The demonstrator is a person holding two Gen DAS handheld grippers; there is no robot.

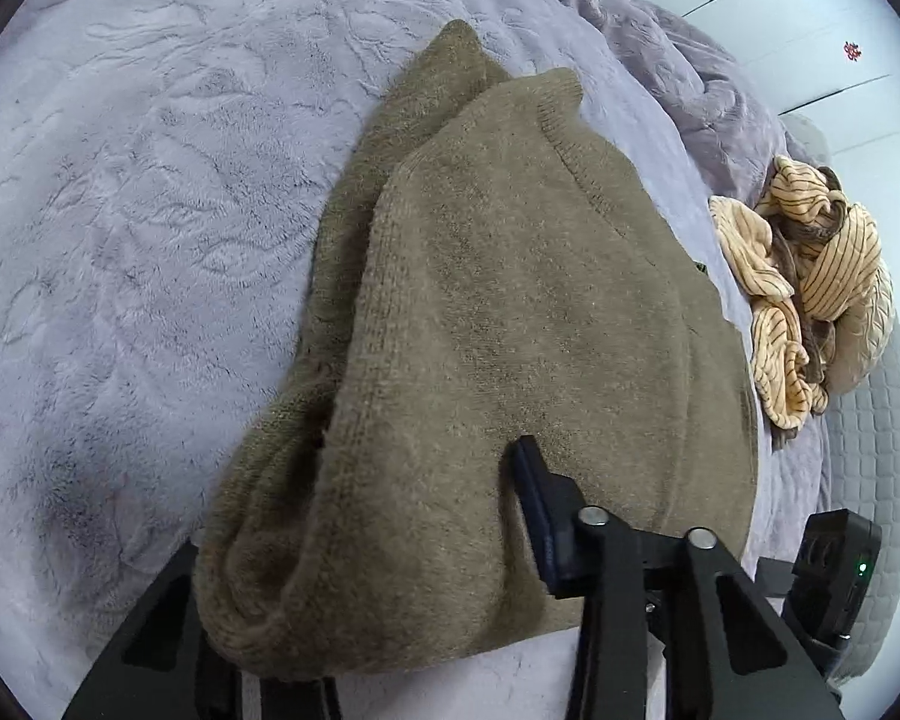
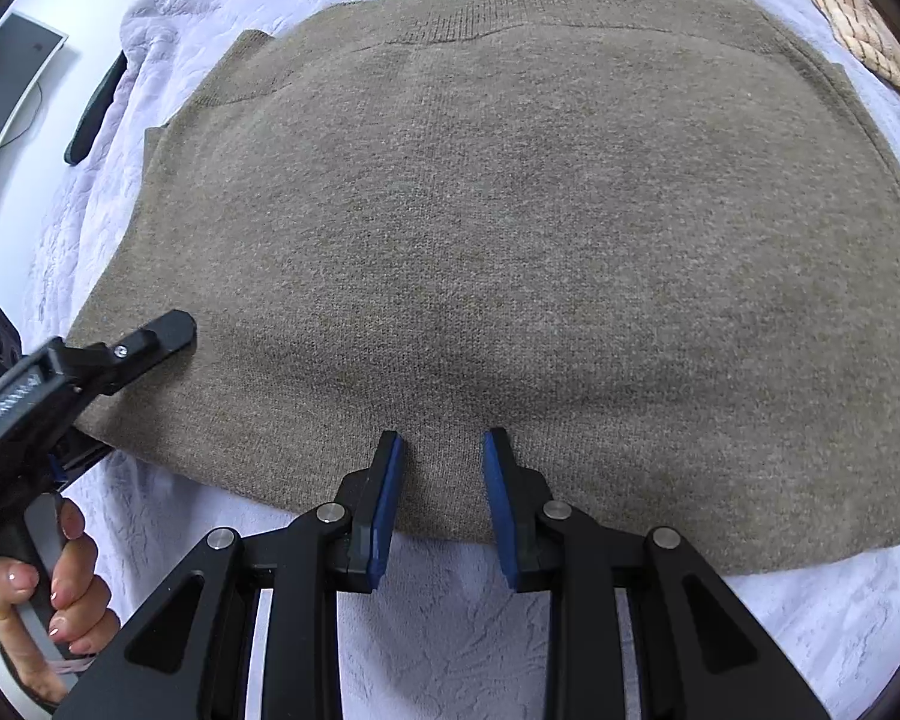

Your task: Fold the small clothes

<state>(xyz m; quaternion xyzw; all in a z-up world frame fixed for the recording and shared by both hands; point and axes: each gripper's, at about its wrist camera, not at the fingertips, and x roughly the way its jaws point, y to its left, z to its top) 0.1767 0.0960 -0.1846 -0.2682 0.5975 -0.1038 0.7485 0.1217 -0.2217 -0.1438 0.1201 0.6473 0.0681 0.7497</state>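
The brown knitted sweater (image 2: 510, 252) is spread on the lilac blanket (image 2: 480, 648). Its near hem is gripped between the narrowed jaws of the right gripper (image 2: 444, 468). Its left corner is clamped by the left gripper (image 2: 150, 342). A fold is being prepared; next, both held edges probably must be lifted together and carried evenly across.

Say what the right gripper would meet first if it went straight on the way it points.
Most likely the brown knit garment: the right gripper points steeply down at its near hem, a fold of knit between its blue pads. Depth is unclear, but nothing else lies in that line.
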